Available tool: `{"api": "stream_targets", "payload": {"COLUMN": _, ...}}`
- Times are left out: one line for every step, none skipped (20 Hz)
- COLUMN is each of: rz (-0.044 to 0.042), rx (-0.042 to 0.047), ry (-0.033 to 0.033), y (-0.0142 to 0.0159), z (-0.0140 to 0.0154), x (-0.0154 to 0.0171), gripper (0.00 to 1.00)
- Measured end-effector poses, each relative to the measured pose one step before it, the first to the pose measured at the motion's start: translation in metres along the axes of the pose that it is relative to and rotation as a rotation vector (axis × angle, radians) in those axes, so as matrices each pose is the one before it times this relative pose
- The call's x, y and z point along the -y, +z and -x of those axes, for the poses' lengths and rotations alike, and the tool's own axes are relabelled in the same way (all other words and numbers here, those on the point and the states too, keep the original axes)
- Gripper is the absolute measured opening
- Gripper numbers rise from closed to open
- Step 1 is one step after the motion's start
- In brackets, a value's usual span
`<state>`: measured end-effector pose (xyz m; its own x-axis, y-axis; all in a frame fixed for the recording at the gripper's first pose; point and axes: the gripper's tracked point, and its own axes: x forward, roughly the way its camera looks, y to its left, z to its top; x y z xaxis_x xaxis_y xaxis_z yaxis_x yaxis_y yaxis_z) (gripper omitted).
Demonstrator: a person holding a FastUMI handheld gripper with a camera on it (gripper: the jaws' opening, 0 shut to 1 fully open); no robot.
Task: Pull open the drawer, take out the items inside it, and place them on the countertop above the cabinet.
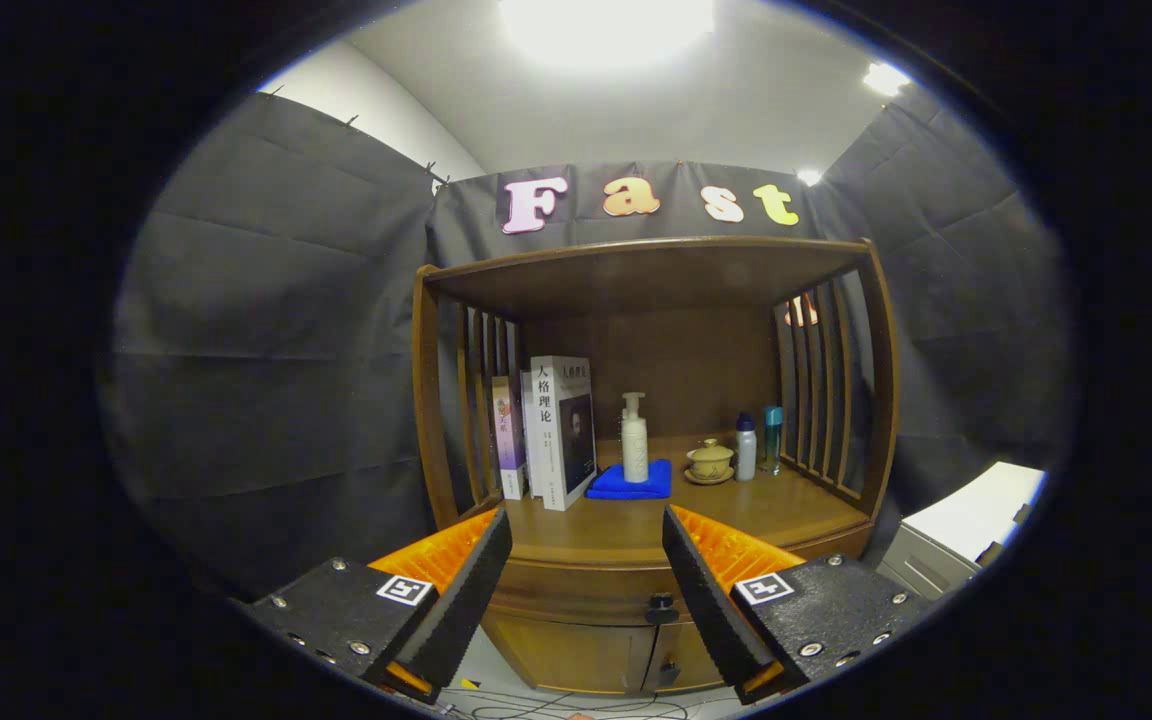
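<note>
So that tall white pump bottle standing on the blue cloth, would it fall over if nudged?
Probably: the pump bottle is tall and narrow, standing on a soft folded blue cloth, so it may tip. Its smooth sides look slippery. The open gripper is well short of it.

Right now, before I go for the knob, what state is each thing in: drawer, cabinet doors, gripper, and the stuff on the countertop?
drawer: closed, knob untouched
cabinet doors: closed
gripper: open, holding nothing, fingers apart in front of the drawer
books: standing upright
pump bottle: upright on the blue cloth
blue cloth: folded flat
lidded cup: lid on, on its saucer
two small bottles: upright, capped
</note>
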<state>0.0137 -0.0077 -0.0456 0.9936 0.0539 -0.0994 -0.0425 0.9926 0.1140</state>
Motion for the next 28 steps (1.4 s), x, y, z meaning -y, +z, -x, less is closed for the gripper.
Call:
{"api": "stream_targets", "payload": {"rz": -0.00156, "rx": -0.00383, "ry": 0.00177, "y": -0.00117, "z": -0.00013, "x": -0.00036, "gripper": 0.94}}
{"api": "stream_targets", "payload": {"rz": 0.00242, "rx": -0.00141, "ry": -0.00039, "y": 0.00009, "z": 0.00096, "x": -0.00016, "gripper": 0.94}}
{"api": "stream_targets", "payload": {"rz": 0.00477, "rx": 0.00075, "ry": -0.00194, "y": 0.00047, "z": 0.00021, "x": 0.00055, "gripper": 0.94}}
{"api": "stream_targets", "payload": {"rz": 0.00433, "rx": 0.00171, "ry": -0.00315, "y": 0.00078, "z": -0.00014, "x": 0.00151, "gripper": 0.94}}
{"api": "stream_targets", "payload": {"rz": 0.00494, "rx": 0.00181, "ry": -0.00634, "y": 0.00038, "z": -0.00042, "x": 0.00204, "gripper": 0.94}}
{"api": "stream_targets", "payload": {"rz": 0.00276, "rx": 0.00135, "ry": -0.00435, "y": 0.00017, "z": -0.0001, "x": 0.00167, "gripper": 0.94}}
{"api": "stream_targets", "payload": {"rz": 0.001, "rx": -0.00065, "ry": -0.0027, "y": -0.00205, "z": -0.00075, "x": 0.00032, "gripper": 0.94}}
{"api": "stream_targets", "payload": {"rz": -0.00333, "rx": -0.00249, "ry": -0.00098, "y": -0.00165, "z": -0.00045, "x": 0.00051, "gripper": 0.94}}
{"api": "stream_targets", "payload": {"rz": -0.00592, "rx": -0.00456, "ry": 0.00082, "y": -0.00336, "z": -0.00178, "x": -0.0001, "gripper": 0.94}}
{"api": "stream_targets", "payload": {"rz": -0.00426, "rx": -0.00675, "ry": 0.00383, "y": -0.00404, "z": -0.00094, "x": -0.00105, "gripper": 0.94}}
{"api": "stream_targets", "payload": {"rz": 0.00182, "rx": -0.00917, "ry": 0.00361, "y": -0.0059, "z": -0.00239, "x": -0.00054, "gripper": 0.94}}
{"api": "stream_targets", "payload": {"rz": 0.00844, "rx": -0.01257, "ry": 0.00138, "y": -0.00581, "z": -0.00259, "x": 0.00094, "gripper": 0.94}}
{"api": "stream_targets", "payload": {"rz": 0.00861, "rx": -0.01478, "ry": -0.00899, "y": -0.00775, "z": -0.00314, "x": 0.00337, "gripper": 0.94}}
{"api": "stream_targets", "payload": {"rz": 0.00206, "rx": -0.01863, "ry": -0.02593, "y": -0.00786, "z": -0.00289, "x": 0.0078, "gripper": 0.94}}
{"api": "stream_targets", "payload": {"rz": -0.01033, "rx": -0.01342, "ry": -0.02169, "y": -0.00869, "z": -0.00251, "x": 0.00617, "gripper": 0.94}}
{"api": "stream_targets", "payload": {"rz": -0.01368, "rx": -0.00521, "ry": -0.00123, "y": -0.0041, "z": -0.0037, "x": 0.00217, "gripper": 0.94}}
{"api": "stream_targets", "payload": {"rz": -0.00157, "rx": -0.00733, "ry": 0.00805, "y": -0.00545, "z": -0.00603, "x": 0.00086, "gripper": 0.94}}
{"api": "stream_targets", "payload": {"rz": 0.02168, "rx": -0.01594, "ry": -0.00883, "y": -0.0074, "z": -0.00504, "x": 0.00755, "gripper": 0.94}}
{"api": "stream_targets", "payload": {"rz": 0.03017, "rx": -0.01562, "ry": -0.02523, "y": -0.00587, "z": -0.00253, "x": 0.0108, "gripper": 0.94}}
{"api": "stream_targets", "payload": {"rz": 0.02099, "rx": 0.00015, "ry": -0.02047, "y": -0.00332, "z": -0.00506, "x": 0.00713, "gripper": 0.94}}
{"api": "stream_targets", "payload": {"rz": 0.01124, "rx": -0.00143, "ry": -0.00943, "y": -0.00512, "z": -0.00722, "x": 0.00418, "gripper": 0.94}}
{"api": "stream_targets", "payload": {"rz": 0.00559, "rx": -0.01041, "ry": -0.00304, "y": -0.00894, "z": -0.00797, "x": 0.00163, "gripper": 0.94}}
{"api": "stream_targets", "payload": {"rz": 0.00036, "rx": -0.02044, "ry": 0.00577, "y": -0.00992, "z": -0.00686, "x": 0.00056, "gripper": 0.94}}
{"api": "stream_targets", "payload": {"rz": 0.00146, "rx": -0.01838, "ry": 0.02501, "y": -0.00832, "z": -0.0056, "x": -0.00223, "gripper": 0.94}}
{"api": "stream_targets", "payload": {"rz": 0.0078, "rx": -0.01171, "ry": 0.00958, "y": -0.00543, "z": -0.00367, "x": 0.00163, "gripper": 0.94}}
{"api": "stream_targets", "payload": {"rz": 0.00526, "rx": -0.00922, "ry": -0.01541, "y": -0.00557, "z": -0.00495, "x": 0.00712, "gripper": 0.95}}
{"api": "stream_targets", "payload": {"rz": 0.00457, "rx": -0.00457, "ry": -0.0089, "y": -0.00335, "z": -0.0049, "x": 0.00436, "gripper": 0.94}}
{"api": "stream_targets", "payload": {"rz": 0.00123, "rx": 0.00064, "ry": -0.00961, "y": -0.00227, "z": -0.00444, "x": 0.00239, "gripper": 0.94}}
